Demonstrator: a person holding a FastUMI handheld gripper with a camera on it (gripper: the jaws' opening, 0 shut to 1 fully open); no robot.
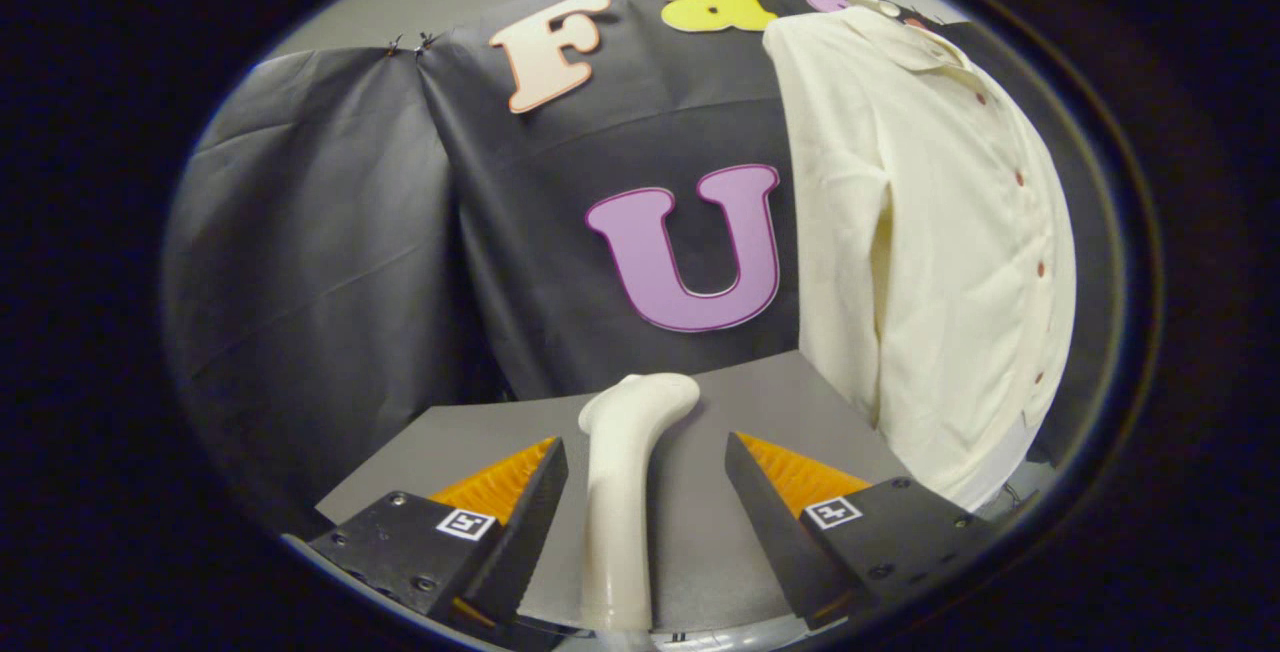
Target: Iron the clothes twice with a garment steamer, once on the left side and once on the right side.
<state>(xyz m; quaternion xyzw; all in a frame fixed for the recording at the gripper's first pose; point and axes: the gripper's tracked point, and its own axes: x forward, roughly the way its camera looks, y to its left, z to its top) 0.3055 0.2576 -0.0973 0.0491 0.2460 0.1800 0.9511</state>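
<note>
Cream steamer (625,472) stands between open fingers (540,507), base cut off.

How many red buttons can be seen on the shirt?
4, in a line down the front of the shirt, from below the collar to near the hem; folds may hide more. The steamer stands between the fingers of the open gripper.

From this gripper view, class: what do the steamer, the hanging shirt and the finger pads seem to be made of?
Garment steamer, standing between the open gripper fingers, untouched: probably moulded plastic, cream, smooth with a soft sheen.
Shirt: woven fabric, perhaps cotton, matte cream, softly creased, with small reddish buttons.
Finger pads: likely rubber or soft plastic, orange and ribbed.
</note>
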